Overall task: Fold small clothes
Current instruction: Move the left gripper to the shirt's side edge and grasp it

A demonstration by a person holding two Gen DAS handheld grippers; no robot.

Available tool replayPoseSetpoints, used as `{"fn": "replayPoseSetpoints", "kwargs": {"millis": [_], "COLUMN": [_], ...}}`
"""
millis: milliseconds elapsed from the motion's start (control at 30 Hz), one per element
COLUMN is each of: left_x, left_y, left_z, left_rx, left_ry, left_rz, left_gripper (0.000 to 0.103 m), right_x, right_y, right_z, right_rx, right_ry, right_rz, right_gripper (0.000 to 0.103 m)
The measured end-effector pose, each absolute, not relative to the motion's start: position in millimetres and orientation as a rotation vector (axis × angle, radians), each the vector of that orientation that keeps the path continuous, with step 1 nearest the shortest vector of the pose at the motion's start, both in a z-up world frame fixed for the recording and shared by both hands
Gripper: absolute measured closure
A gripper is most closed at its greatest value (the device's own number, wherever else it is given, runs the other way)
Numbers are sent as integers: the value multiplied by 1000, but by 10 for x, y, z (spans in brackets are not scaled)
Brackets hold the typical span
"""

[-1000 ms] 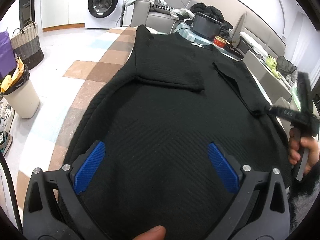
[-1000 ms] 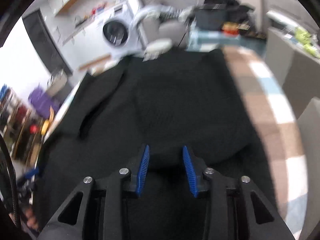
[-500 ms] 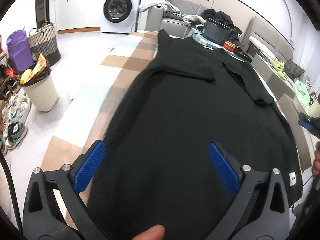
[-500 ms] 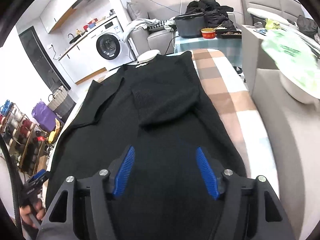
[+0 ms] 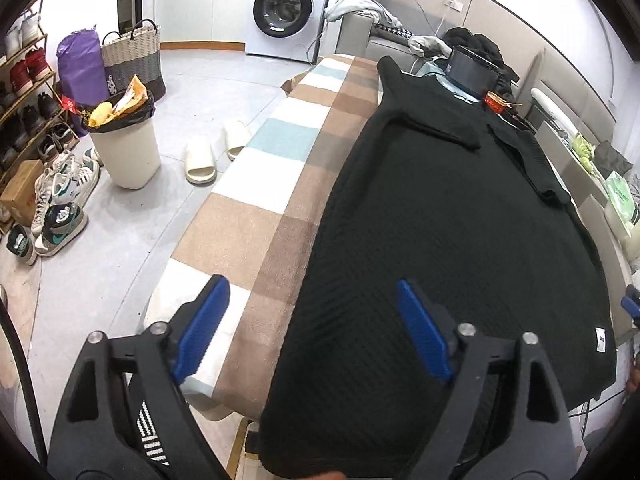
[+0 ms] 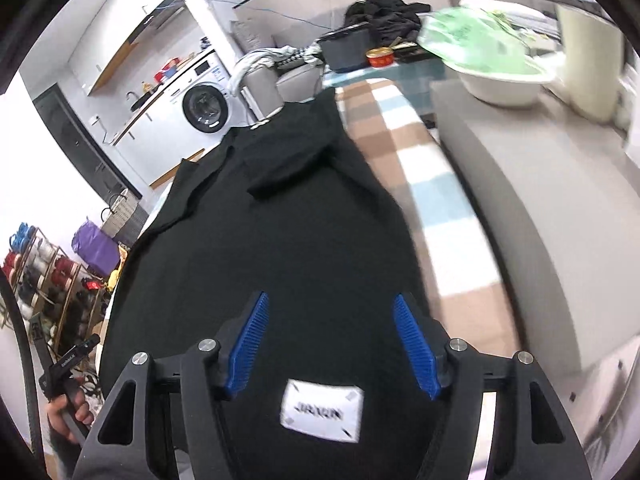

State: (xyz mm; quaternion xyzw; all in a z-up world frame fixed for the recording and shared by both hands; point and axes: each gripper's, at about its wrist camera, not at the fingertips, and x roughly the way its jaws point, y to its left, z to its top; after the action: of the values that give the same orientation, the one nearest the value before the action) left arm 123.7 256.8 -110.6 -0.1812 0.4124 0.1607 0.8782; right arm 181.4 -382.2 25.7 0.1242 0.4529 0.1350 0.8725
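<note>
A black knit sweater point(image 5: 452, 232) lies lengthwise on a table covered by a checked brown, white and blue cloth point(image 5: 256, 184), both sleeves folded across its chest. It also shows in the right wrist view point(image 6: 280, 248), with a white label point(image 6: 322, 410) at its hem. My left gripper point(image 5: 316, 328) is open above the sweater's near left hem corner, one finger over the cloth. My right gripper point(image 6: 332, 344) is open above the near right hem, just beyond the label. Neither holds anything.
A white bin point(image 5: 124, 148) with rubbish, slippers point(image 5: 200, 158), shoes on a rack point(image 5: 28, 92) and a washing machine point(image 5: 286, 12) stand left of the table. A grey bench point(image 6: 520, 184) with a white bowl point(image 6: 504, 84) runs along the right. A black pot point(image 5: 474, 70) stands beyond the far end.
Both grippers have drawn back toward the hem and outward, the left to the left side, the right to the right side. The right gripper has opened wider.
</note>
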Motion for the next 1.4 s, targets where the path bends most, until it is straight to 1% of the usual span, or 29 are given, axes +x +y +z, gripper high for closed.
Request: {"fn": "replayPoseSetpoints", "kwargs": {"millis": [67, 133, 267, 300, 367, 433, 467, 633, 700, 767, 800, 867, 900, 933, 967, 1033, 1233, 1300, 1367, 1400], "left_x": [1235, 1317, 1560, 1606, 1715, 1815, 1857, 2072, 2151, 2212, 2244, 2278, 2293, 2305, 2312, 2318, 2403, 2426, 2437, 2434], "left_y": [2562, 2510, 2440, 2427, 2396, 2365, 2356, 2339, 2340, 2346, 2358, 2390, 2408, 2432, 2453, 2480, 2412, 2404, 2395, 2387], "left_z": [-1122, -1151, -1232, -1249, -1275, -1282, -1281, -1292, -1299, -1301, -1303, -1301, -1299, -1300, -1302, -1313, -1331, -1335, -1334, -1329], "left_rx": [-373, -350, -336, -332, -315, -294, -290, -259, -245, -236, -233, -243, -251, -262, -275, -296, -262, -266, -269, -268], "left_ry": [859, 869, 899, 906, 913, 916, 915, 923, 926, 919, 917, 914, 912, 910, 909, 904, 902, 900, 893, 885], "left_rz": [319, 302, 272, 266, 262, 256, 252, 246, 249, 254, 259, 263, 263, 265, 260, 252, 264, 260, 252, 250], "left_gripper": [25, 26, 32, 33, 33, 34, 35, 37, 41, 53, 56, 71, 75, 87, 93, 93, 93, 93, 98, 98], "right_x": [1783, 1780, 1813, 1837, 1895, 1941, 1970, 2079, 2118, 2156, 2167, 2181, 2184, 2186, 2190, 2206, 2286, 2310, 2322, 2317], "right_y": [-3908, -3967, -4022, -4029, -4032, -4028, -4029, -4029, -4030, -4039, -4042, -4040, -4029, -4014, -4001, -3969, -3914, -3872, -3817, -3806], "right_z": [215, 198, 150, 120, 57, 9, -12, -48, -60, -78, -86, -104, -102, -106, -106, -116, -135, -141, -148, -144], "right_rx": [260, 264, 254, 256, 245, 236, 235, 209, 210, 206, 205, 204, 197, 192, 188, 187, 167, 151, 106, 99], "right_ry": [956, 956, 968, 978, 1001, 1014, 1021, 1017, 1019, 1023, 1025, 1028, 1023, 1026, 1026, 1028, 1016, 1014, 1012, 1010], "right_rz": [255, 244, 235, 239, 235, 238, 236, 243, 241, 241, 242, 249, 253, 260, 268, 295, 305, 306, 283, 287], "right_gripper": [36, 36, 37, 37, 42, 43, 45, 46, 46, 47, 48, 50, 50, 53, 56, 59, 60, 72, 95, 97]}}
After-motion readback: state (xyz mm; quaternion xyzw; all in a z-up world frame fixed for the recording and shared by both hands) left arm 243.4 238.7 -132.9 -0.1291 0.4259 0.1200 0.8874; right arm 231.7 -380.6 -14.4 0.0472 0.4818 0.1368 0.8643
